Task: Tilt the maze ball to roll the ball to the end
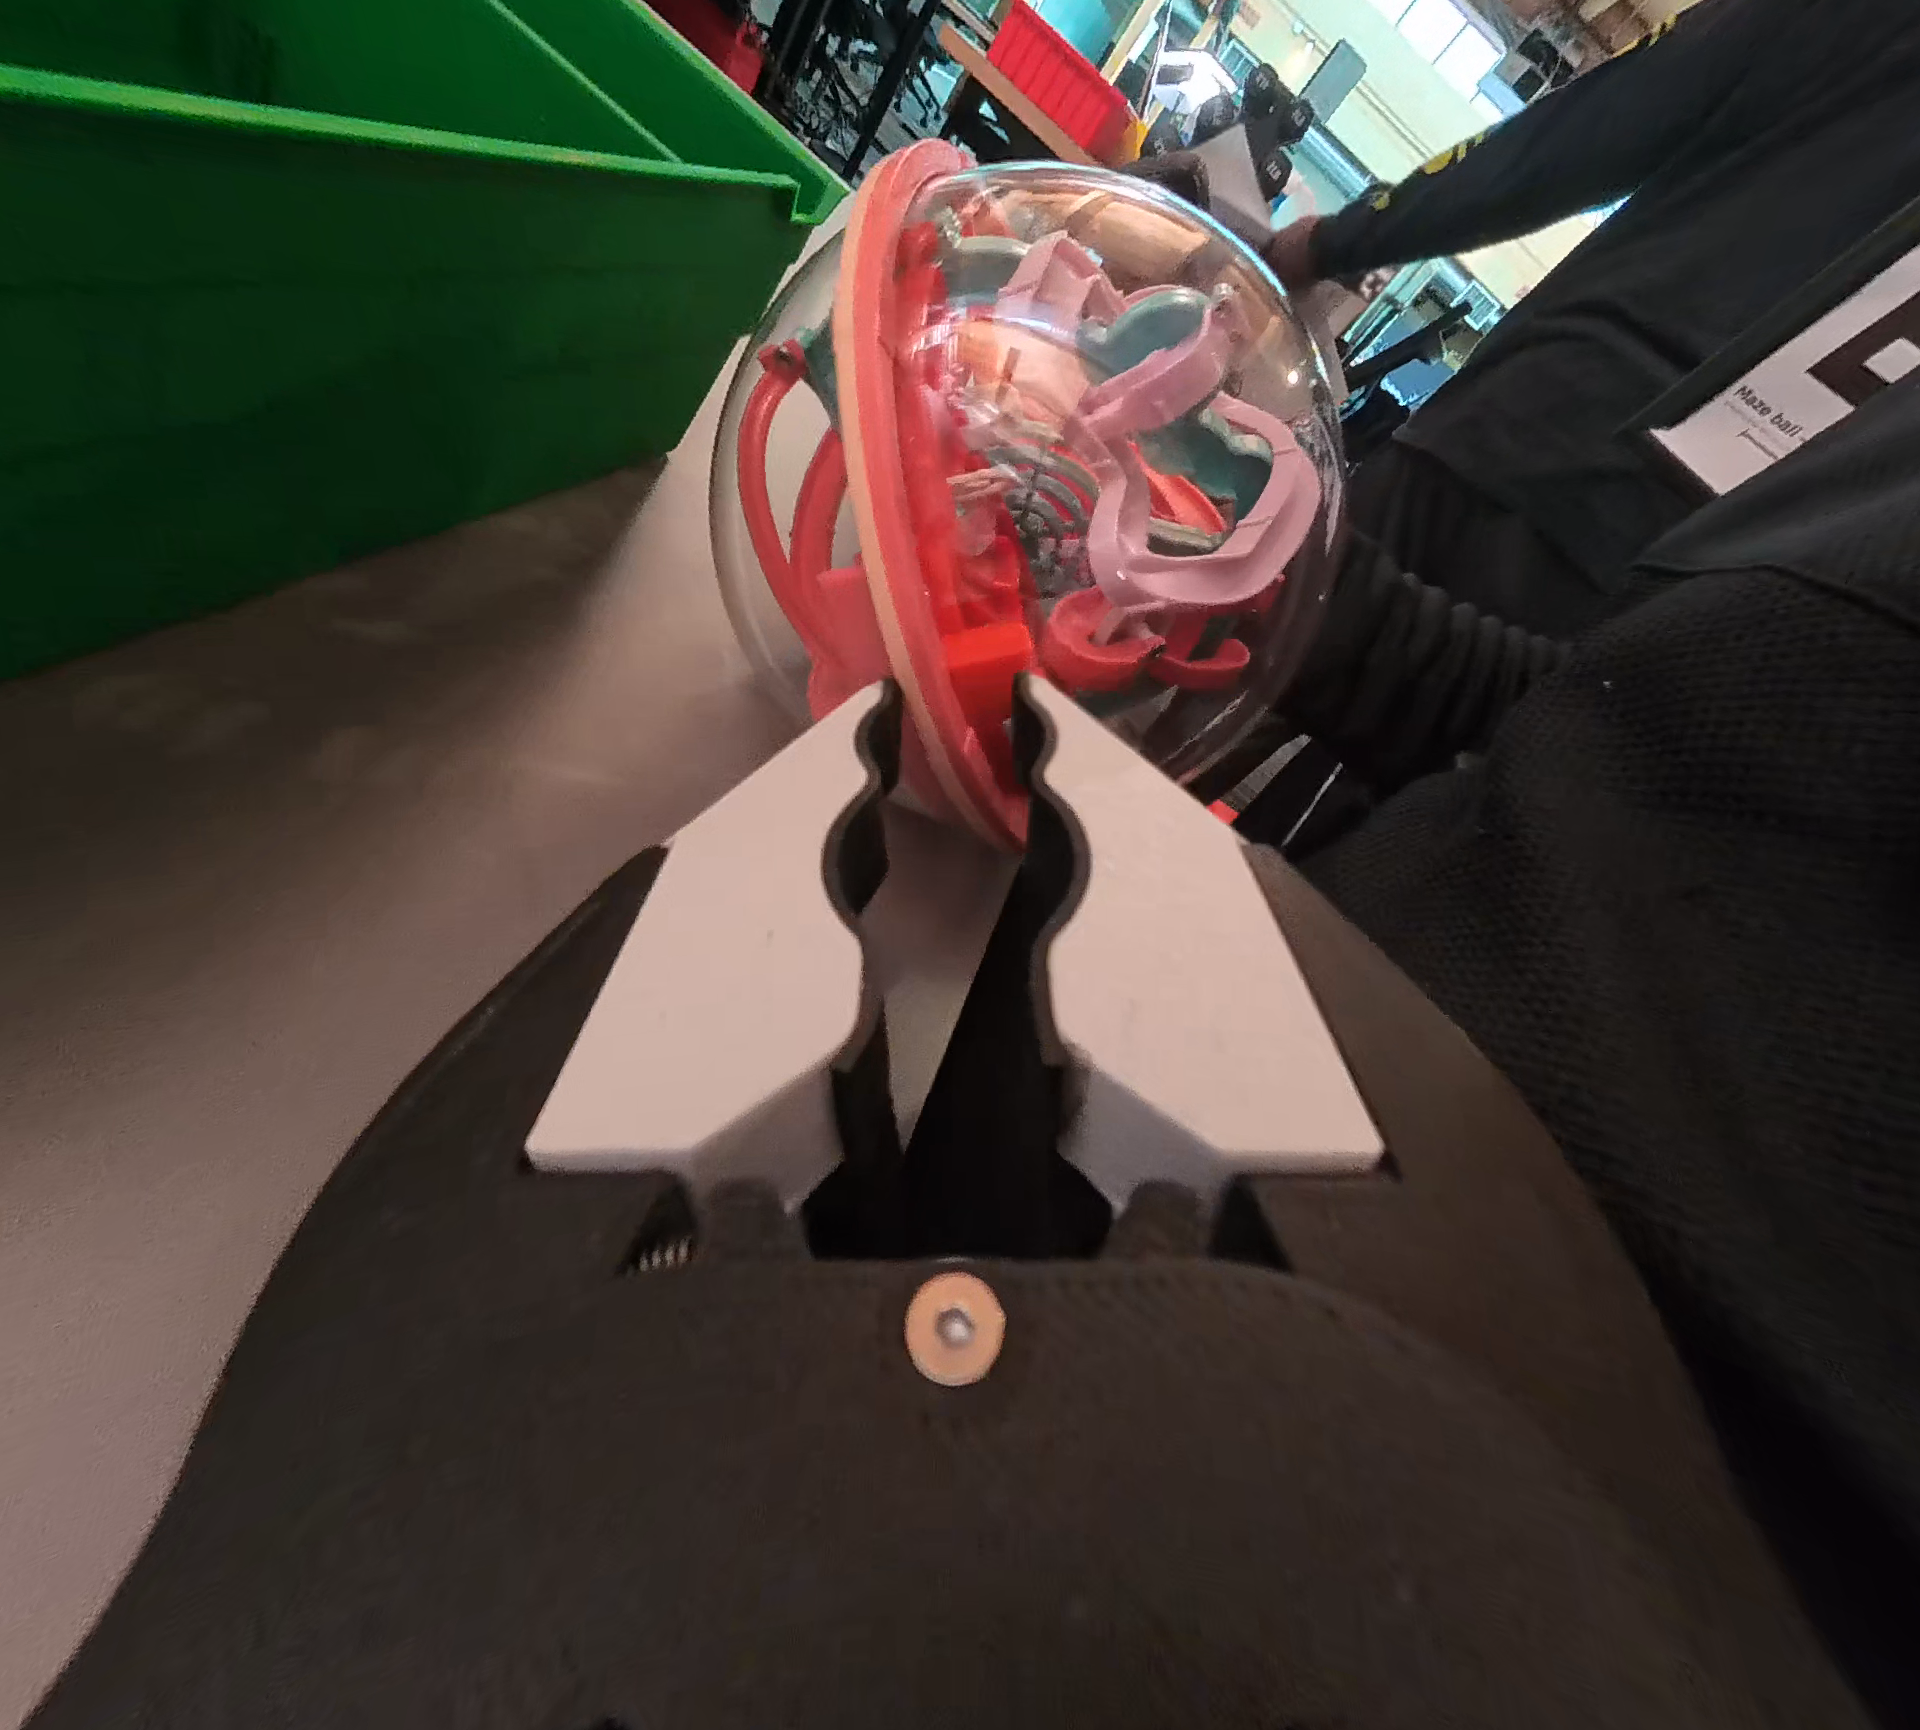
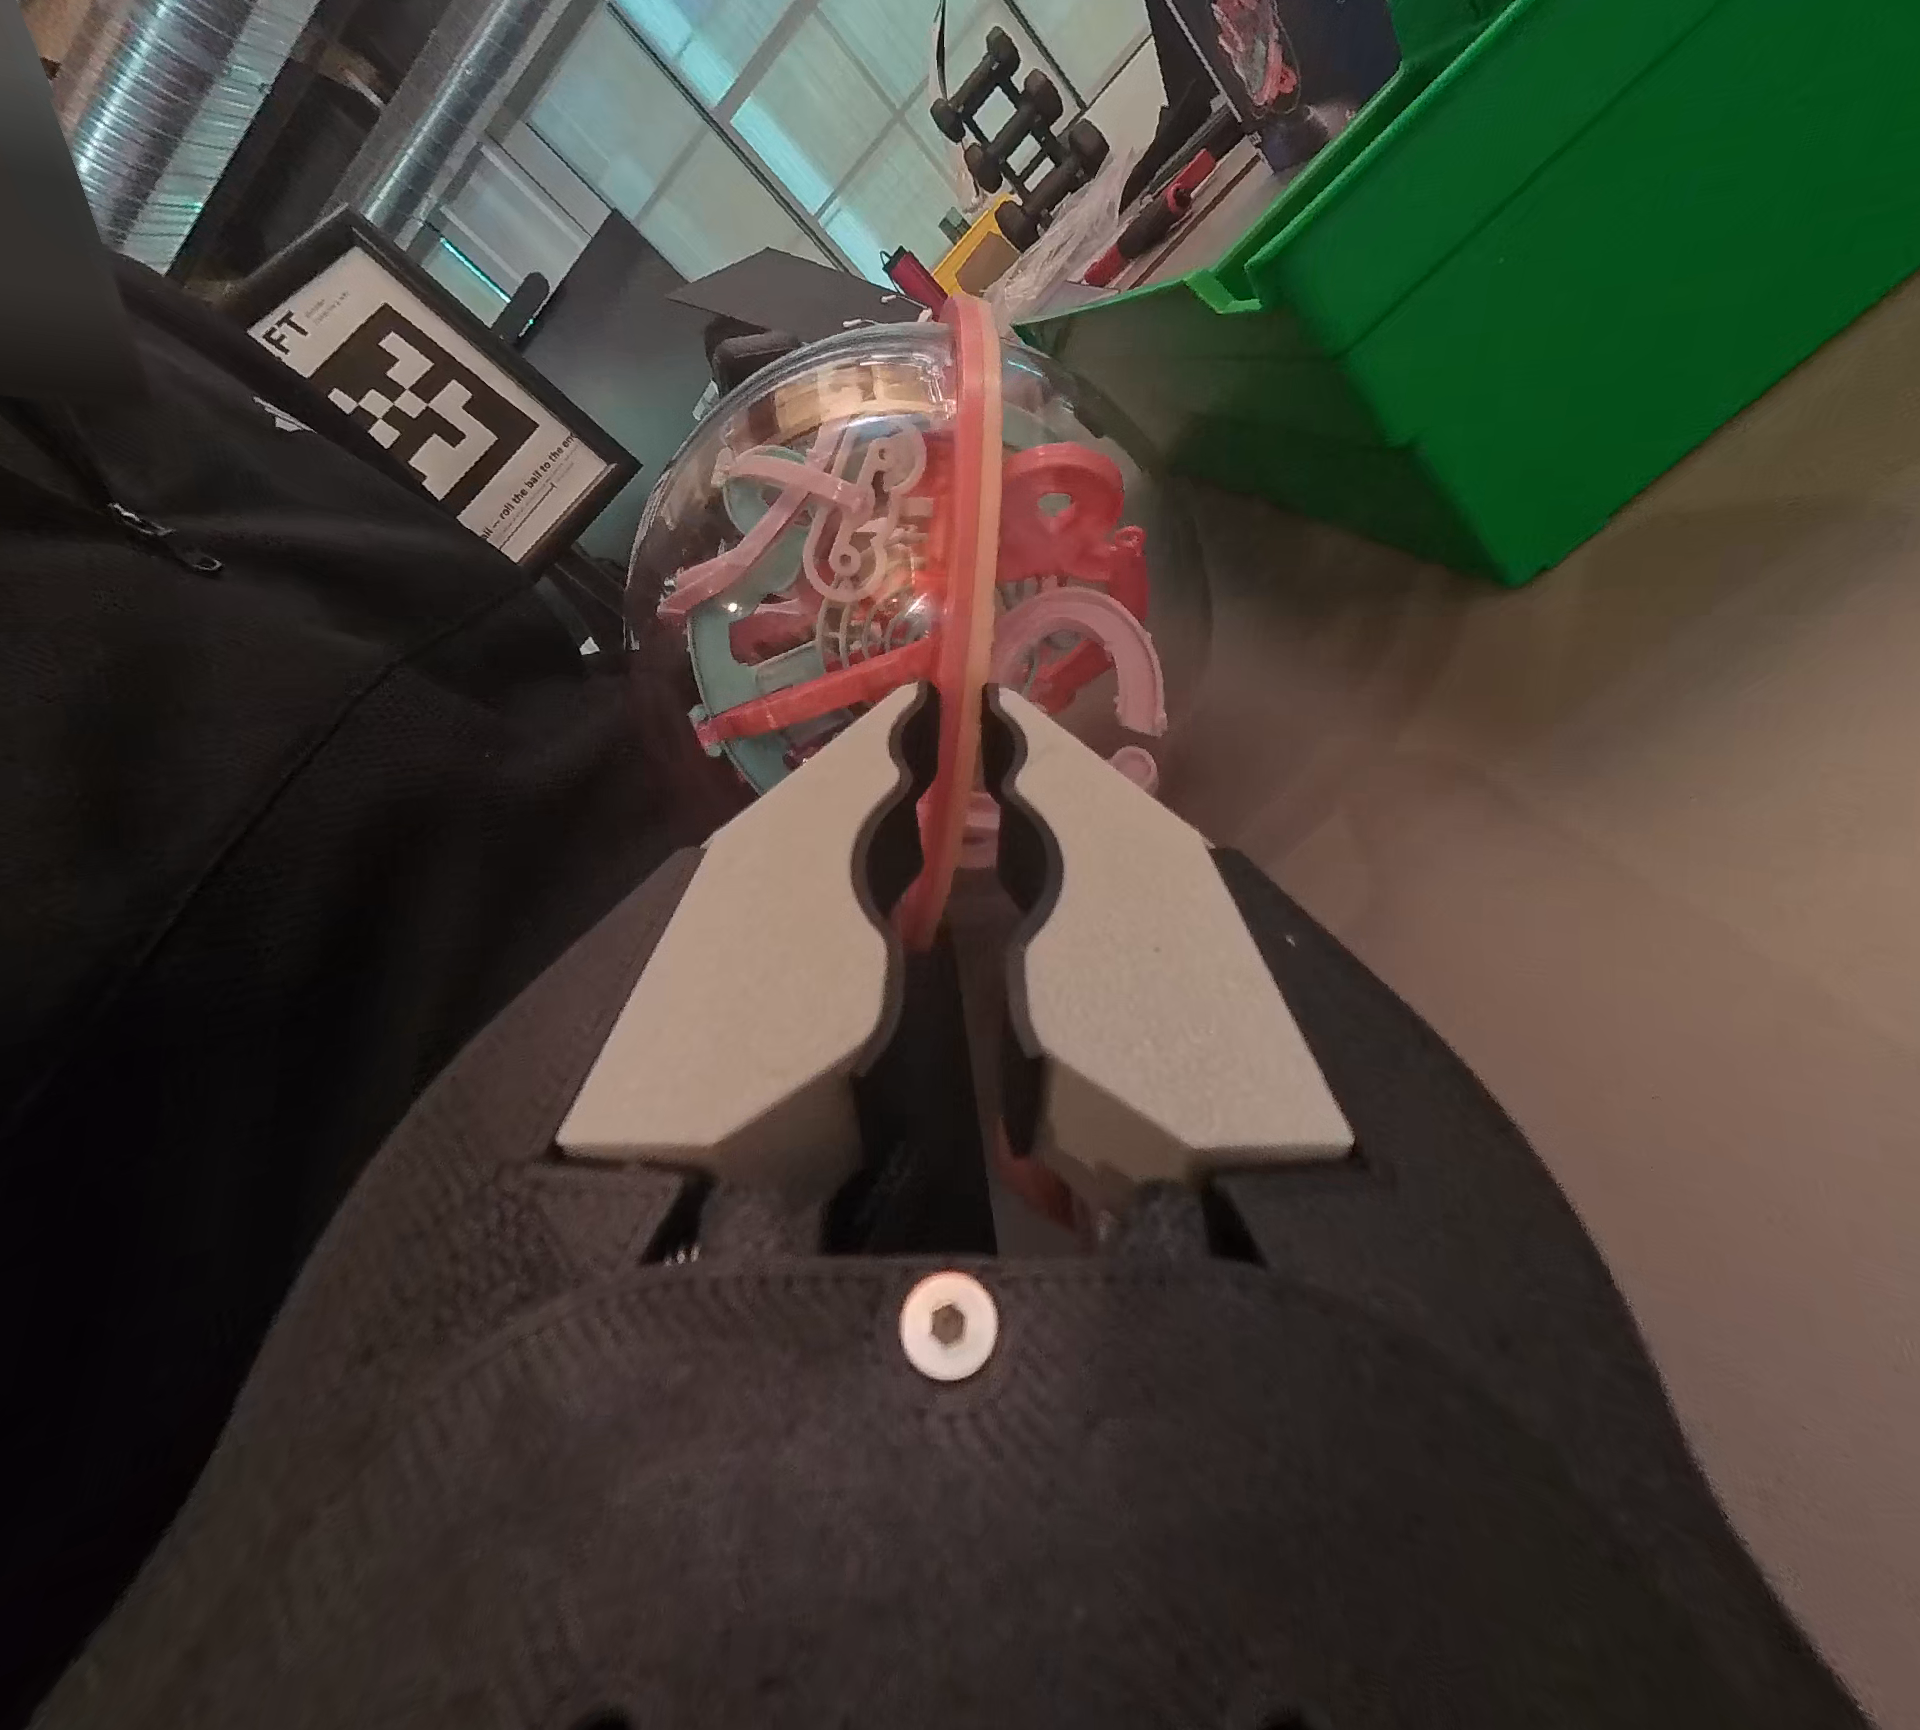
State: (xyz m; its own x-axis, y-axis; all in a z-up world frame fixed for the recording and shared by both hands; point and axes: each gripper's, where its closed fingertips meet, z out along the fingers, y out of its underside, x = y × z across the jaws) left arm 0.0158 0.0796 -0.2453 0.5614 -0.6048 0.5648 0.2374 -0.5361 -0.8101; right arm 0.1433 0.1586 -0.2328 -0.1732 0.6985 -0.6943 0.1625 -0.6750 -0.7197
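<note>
Behind our workspace runs a big workshop hall with tall windows, long benches, a silver duct and a stack of black dumbbells (image 2: 1023, 122). We work over a pale grey table (image 1: 343, 745) with green plastic bins (image 1: 343, 350) along its far side. Our task object, the maze ball (image 1: 1039, 475), a clear sphere full of red, pink and teal tracks with a red band around its middle, is held between our two grippers near the bins, though we cannot tell whether it touches the table. Our left gripper (image 1: 956, 693) has its pale fingers pinching the red band at a red tab. Our right gripper (image 2: 961, 704) grips the same band from the opposite side, fingers drawn in narrowly on it. As for writing, we see a framed card (image 2: 436, 423) with a black-and-white square marker and printed lines, and a dark product box (image 2: 1288, 28) picturing the toy beside the bins; both bear lettering. Someone in dark clothing (image 1: 1621, 153) stands close by.
</note>
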